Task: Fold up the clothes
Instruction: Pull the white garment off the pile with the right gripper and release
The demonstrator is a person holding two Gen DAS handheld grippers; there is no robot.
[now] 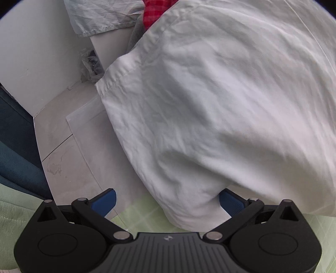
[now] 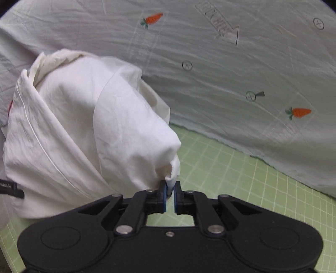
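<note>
A white garment (image 2: 84, 126) hangs bunched above the green grid mat (image 2: 241, 178). My right gripper (image 2: 170, 189) is shut on a pinched corner of it, holding it up. In the left wrist view the same white garment (image 1: 220, 105) fills the frame, a hemmed edge at its upper left. My left gripper (image 1: 168, 201) is open, its blue pads (image 1: 107, 201) wide apart, with a fold of the white cloth hanging between them; the jaws do not grip it.
A pale grey sheet with carrot prints (image 2: 231, 73) lies behind the mat. A red checked cloth (image 1: 155, 10) and a light grey garment (image 1: 100, 16) lie at the far end. Floor tiles (image 1: 69, 151) and dark blue fabric (image 1: 14, 136) show left.
</note>
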